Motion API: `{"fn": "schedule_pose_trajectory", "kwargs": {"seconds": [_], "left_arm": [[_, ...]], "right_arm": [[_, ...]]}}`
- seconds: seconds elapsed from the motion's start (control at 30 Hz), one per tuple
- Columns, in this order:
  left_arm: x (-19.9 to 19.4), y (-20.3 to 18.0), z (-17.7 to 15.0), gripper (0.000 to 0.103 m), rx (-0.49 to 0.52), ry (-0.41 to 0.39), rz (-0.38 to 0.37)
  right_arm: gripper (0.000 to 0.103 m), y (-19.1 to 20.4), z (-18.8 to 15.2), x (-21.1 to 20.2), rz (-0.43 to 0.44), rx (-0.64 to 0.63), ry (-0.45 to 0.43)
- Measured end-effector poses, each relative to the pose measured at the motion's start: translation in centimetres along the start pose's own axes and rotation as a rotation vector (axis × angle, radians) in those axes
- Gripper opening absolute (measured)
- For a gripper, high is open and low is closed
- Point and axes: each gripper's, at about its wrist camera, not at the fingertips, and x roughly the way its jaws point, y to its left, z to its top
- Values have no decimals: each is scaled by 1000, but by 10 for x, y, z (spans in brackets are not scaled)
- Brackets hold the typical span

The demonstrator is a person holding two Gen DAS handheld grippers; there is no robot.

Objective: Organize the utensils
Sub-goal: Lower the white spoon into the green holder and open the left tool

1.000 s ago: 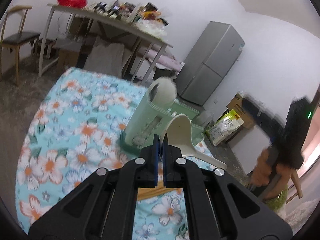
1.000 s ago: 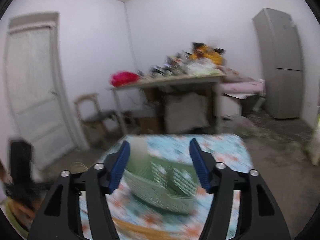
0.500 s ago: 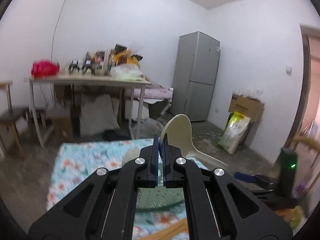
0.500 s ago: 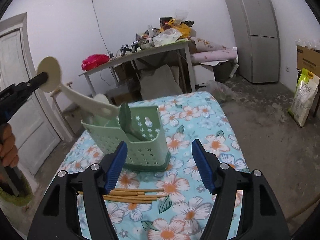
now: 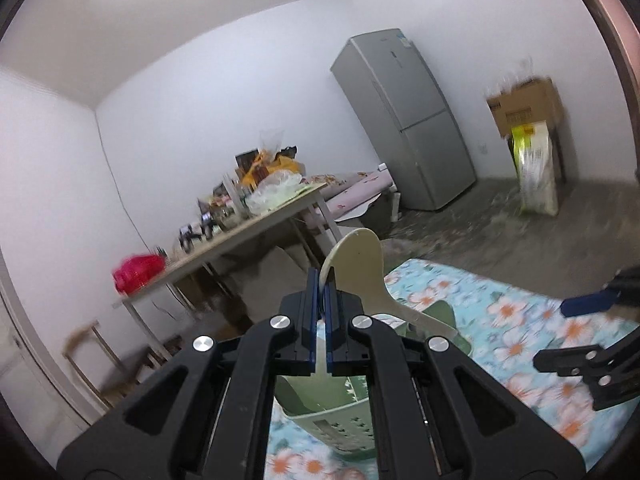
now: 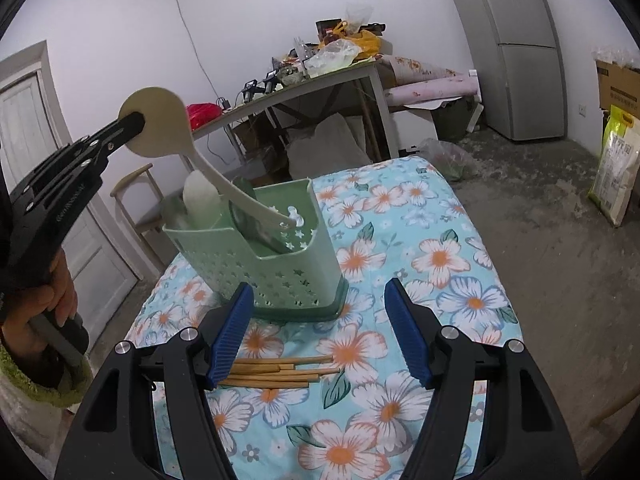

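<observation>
Left tool (image 5: 319, 312) is clamping down hard on the round bowl end of a cream rice spoon (image 6: 158, 126), w/ the handle slanting down into the green utensil caddy (image 6: 260, 254). The handle tip is resting against the caddy's back wall, right by the star cutouts. A pale scoop (image 6: 202, 202) and a dark green utensil (image 6: 250, 216) are already standing inside it. Right tool (image 6: 320, 334) is hanging wide open w/ nothing between the blue pads, low over the floral tabletop (image 6: 452, 264). A bundle of wooden chopsticks (image 6: 280, 370) is lying flat on the cloth just in front of the caddy, btw the right tool's fingers.
</observation>
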Motion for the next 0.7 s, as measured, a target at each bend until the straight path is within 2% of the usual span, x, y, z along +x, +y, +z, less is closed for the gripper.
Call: {"fn": "schedule_pose_trajectory", "kwargs": {"seconds": [0.1, 0.47, 0.57, 0.63, 0.7], "left_arm": [[7, -16, 2, 2, 71, 11, 11], [30, -55, -4, 2, 200, 36, -44], [35, -62, -7, 4, 222, 61, -83], [45, -68, -13, 6, 222, 132, -148], [49, -67, -19, 9, 208, 152, -171]], "right_arm": [[66, -4, -2, 2, 11, 12, 5], [66, -9, -9, 7, 24, 25, 32], [66, -11, -11, 6, 29, 34, 36], [66, -12, -12, 6, 30, 37, 42], [66, -12, -13, 7, 32, 38, 45]]}}
